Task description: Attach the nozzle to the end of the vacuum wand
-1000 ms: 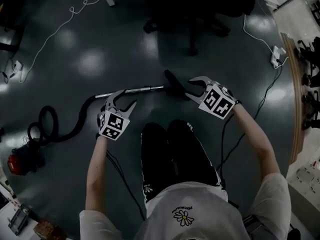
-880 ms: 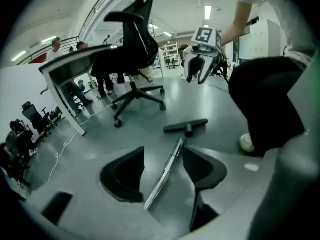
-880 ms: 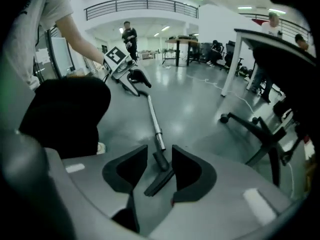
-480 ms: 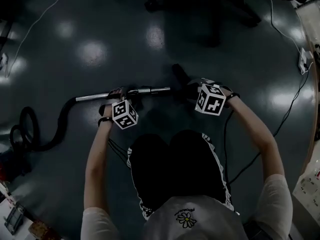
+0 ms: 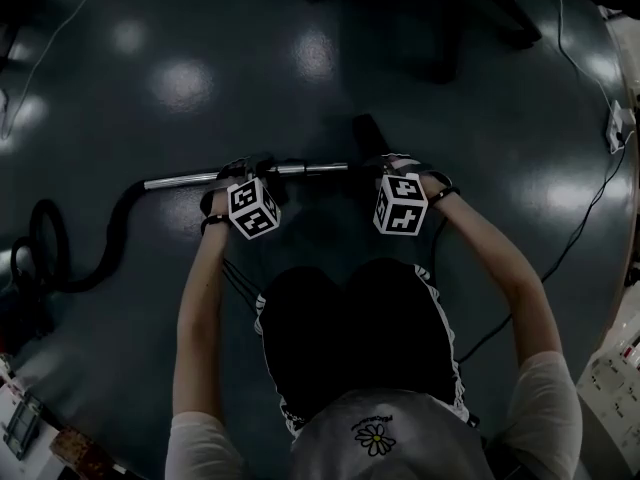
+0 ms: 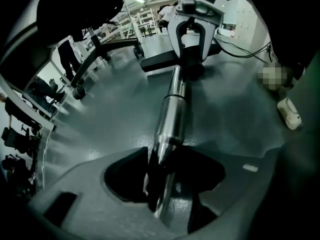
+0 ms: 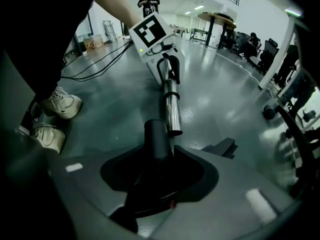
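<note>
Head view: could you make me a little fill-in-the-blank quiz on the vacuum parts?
The shiny metal vacuum wand lies on the dark ___. In the head view its left end joins a curling black ___. The black plastic nozzle lies unattached by its ___ end.
Missing words: floor; hose; right.

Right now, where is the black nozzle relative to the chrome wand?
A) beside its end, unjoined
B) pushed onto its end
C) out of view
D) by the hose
A: in the right gripper view the nozzle stands beside the wand's open end, not slid onto it.
</note>
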`<state>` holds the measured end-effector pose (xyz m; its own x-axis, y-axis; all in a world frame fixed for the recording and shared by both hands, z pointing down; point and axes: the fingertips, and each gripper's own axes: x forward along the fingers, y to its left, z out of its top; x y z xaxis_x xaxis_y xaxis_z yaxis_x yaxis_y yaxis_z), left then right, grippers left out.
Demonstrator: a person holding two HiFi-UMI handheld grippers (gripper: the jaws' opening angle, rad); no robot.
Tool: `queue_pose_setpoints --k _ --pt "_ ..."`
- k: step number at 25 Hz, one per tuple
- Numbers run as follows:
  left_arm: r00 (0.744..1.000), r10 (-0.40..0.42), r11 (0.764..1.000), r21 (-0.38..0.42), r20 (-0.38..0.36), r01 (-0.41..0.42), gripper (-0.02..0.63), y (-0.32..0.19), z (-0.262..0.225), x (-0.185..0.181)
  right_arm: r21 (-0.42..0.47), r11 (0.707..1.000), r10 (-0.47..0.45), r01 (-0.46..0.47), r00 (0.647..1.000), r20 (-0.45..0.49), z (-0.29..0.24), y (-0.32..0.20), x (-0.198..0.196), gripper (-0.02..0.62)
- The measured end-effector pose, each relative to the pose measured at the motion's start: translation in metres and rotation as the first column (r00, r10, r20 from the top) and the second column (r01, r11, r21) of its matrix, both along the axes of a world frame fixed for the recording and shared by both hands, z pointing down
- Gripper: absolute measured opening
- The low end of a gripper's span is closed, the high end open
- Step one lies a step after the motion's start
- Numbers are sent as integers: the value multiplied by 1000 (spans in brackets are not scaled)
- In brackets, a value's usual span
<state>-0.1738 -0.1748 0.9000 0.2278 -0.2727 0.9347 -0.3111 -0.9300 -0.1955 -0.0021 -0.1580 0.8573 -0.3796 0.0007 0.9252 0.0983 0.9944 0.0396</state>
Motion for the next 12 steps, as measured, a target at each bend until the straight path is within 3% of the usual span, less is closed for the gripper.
queue_pose_setpoints --k 4,8,12 --pt "999 17 998 59 -37 -15 201 -2 -15 0 30 995 90 -91 995 45 -6 -5 14 187" --pt "997 44 994 100 -62 -38 193 -3 -37 4 33 966 253 -256 964 83 -7 -25 34 184" --pt "994 79 990 123 -70 -70 186 1 -52 14 39 967 245 -251 963 110 -13 -26 26 184"
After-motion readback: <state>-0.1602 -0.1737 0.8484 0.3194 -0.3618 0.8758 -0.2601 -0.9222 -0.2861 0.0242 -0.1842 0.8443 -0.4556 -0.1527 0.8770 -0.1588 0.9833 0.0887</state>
